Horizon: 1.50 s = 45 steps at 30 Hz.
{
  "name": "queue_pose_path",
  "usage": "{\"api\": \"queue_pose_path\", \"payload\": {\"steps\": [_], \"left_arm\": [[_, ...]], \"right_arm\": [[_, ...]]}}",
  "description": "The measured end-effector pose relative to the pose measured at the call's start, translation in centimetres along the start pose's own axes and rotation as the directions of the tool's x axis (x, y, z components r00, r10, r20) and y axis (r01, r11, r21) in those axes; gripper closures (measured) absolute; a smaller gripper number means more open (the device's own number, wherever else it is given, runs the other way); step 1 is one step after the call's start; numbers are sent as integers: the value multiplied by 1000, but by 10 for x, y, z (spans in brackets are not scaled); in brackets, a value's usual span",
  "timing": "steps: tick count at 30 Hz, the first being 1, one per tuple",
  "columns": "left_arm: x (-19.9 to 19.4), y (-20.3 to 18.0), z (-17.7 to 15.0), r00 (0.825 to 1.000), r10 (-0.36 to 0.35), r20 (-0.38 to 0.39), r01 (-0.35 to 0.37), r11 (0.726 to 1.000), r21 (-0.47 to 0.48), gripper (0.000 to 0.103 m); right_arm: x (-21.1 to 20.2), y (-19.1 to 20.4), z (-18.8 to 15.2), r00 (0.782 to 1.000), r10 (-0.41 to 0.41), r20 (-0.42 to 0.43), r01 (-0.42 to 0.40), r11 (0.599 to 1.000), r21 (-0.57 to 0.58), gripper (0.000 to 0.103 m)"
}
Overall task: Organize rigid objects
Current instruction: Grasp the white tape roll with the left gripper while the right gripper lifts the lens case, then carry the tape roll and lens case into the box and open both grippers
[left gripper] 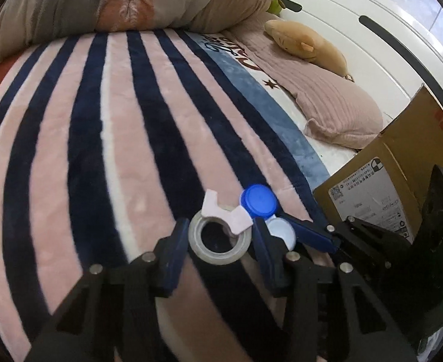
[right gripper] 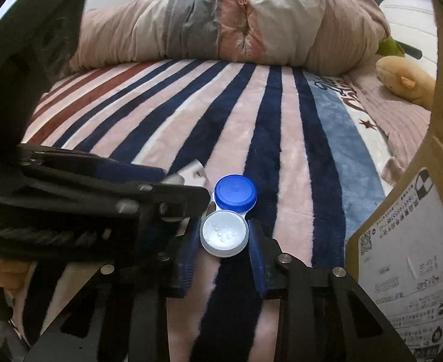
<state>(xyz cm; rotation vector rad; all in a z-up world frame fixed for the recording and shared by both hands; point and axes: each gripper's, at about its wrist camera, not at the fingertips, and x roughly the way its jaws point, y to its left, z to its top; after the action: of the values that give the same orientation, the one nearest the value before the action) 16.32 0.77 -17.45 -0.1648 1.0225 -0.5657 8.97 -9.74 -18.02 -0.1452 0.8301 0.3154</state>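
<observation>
Between my right jaws sits the white cap of the contact lens case (right gripper: 228,214), its long axis running straight ahead from me, the blue cap at the far end. My right gripper (right gripper: 225,241) has its jaws spread just wide of that white cap, one on each side, close but, as far as I can judge, not yet pinching. Just to the left, my left gripper (left gripper: 219,235) straddles the tape roll (left gripper: 219,241) lying flat on the striped blanket (left gripper: 85,138), jaws spread and near its rim. A pale pink plastic piece (left gripper: 223,211) rests on the roll's far edge, touching the case's blue cap. My two grippers crowd each other here, almost touching. Off to the right stands the cardboard box (right gripper: 402,241), near at hand. I judge the pink piece may shift if I lift either thing.
</observation>
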Motion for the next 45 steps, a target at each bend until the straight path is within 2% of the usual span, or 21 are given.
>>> {"api": "queue_pose_path", "payload": {"steps": [5,10,13,17,21,22,23,27,32,38,42,45], "left_arm": [[-20,5,-19,998,56,-2,-56,998,10,64],[-45,8,-50,989,140,-52,-137,989,48,64],[-53,6,-66,983,174,-49,-172,984,56,61],[-49,3,-73,981,192,-29,-190,981,47,48],[-44,4,-71,976,217,15,-217,976,25,49],[-43,5,-71,975,221,19,-222,975,19,54],[-42,5,-69,970,240,25,-241,970,15,63],[-49,6,-67,970,241,37,-241,970,-10,63],[-75,-2,-68,961,263,82,-262,965,-22,63],[-124,-37,-57,946,261,190,-265,964,-2,63],[-159,-80,-43,933,212,290,-238,970,56,63],[-178,-119,-31,927,143,347,-197,972,125,63]], "right_arm": [[-21,5,-14,996,89,-21,-90,996,-17,77],[-49,12,-35,973,226,-44,-228,972,-60,76],[-52,13,-43,977,206,-47,-209,975,-78,76],[-42,14,-48,983,177,-49,-180,981,-68,74],[-41,15,-50,988,152,-22,-153,987,-56,74],[-41,16,-50,989,145,-21,-146,988,-55,76],[-43,18,-50,991,136,-18,-137,989,-61,76],[-56,23,-47,988,155,7,-154,984,-85,76],[-96,31,-33,973,215,80,-203,970,-130,76],[-169,18,-14,929,291,229,-262,954,-149,76],[-215,-10,-4,901,268,341,-240,963,-123,76],[-239,-49,-3,896,194,400,-190,981,-49,76]]}}
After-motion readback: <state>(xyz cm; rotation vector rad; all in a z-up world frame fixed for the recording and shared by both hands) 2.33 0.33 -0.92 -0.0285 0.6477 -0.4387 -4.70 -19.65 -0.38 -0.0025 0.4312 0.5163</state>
